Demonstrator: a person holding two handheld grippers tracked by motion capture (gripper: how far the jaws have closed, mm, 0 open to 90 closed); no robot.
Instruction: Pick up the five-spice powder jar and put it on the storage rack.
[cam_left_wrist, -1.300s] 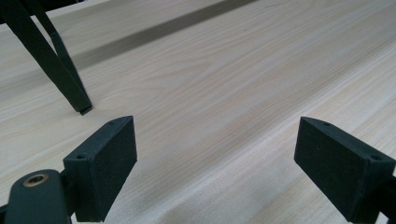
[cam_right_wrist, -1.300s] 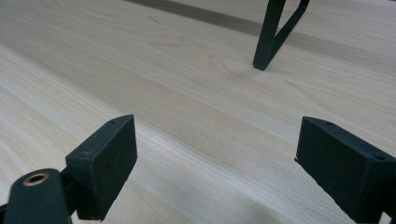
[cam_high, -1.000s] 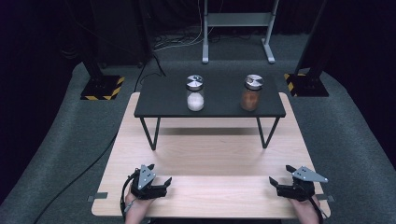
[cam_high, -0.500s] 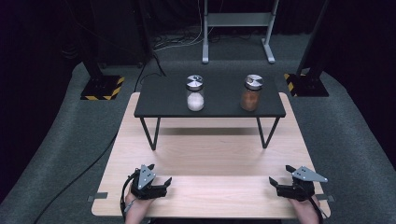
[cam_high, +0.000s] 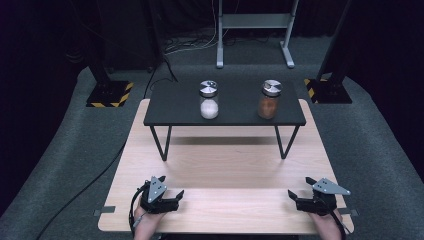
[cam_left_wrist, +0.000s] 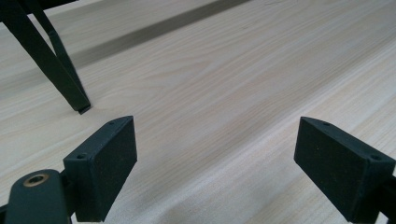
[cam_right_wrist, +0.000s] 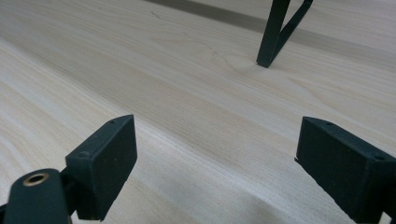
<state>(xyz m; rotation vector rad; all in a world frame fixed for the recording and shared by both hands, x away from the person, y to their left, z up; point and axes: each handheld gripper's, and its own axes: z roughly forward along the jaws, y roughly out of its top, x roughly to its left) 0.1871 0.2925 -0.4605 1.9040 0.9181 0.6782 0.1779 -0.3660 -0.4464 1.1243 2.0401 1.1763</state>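
- A pale wooden table (cam_high: 225, 170) lies under both tools, its bare middle stretching ahead of them; this open space gives the hands room to move forward.
- A low black stand (cam_high: 225, 105) with thin hairpin legs sits on the far part of the table, well ahead of both tongs. It raises the two jars above the wood, probably so that they can be taken from the side.
- The left gripper (cam_high: 172, 196) rests low on the near edge of the table, its tips pointing inward toward the other tool. In the left gripper view its jaws stand wide apart with only wood grain between them, so it is released and holds nothing. One leg (cam_left_wrist: 56, 60) of the stand rises ahead of it, to the left of its jaws.
- The right gripper (cam_high: 298, 195) mirrors it at the opposite near corner, jaws likewise spread wide and empty. Another leg (cam_right_wrist: 275, 32) of the stand stands ahead of it.
- A jar of white powder (cam_high: 209, 100), with a metal lid, stands upright on the stand, far ahead of the left gripper.
- A jar of reddish-brown powder (cam_high: 270, 99), also metal-lidded, stands upright far ahead of the right gripper, well apart from the white jar.
- Judging by this layout, both tools wait at a resting pose, one jar lined up roughly with each hand.
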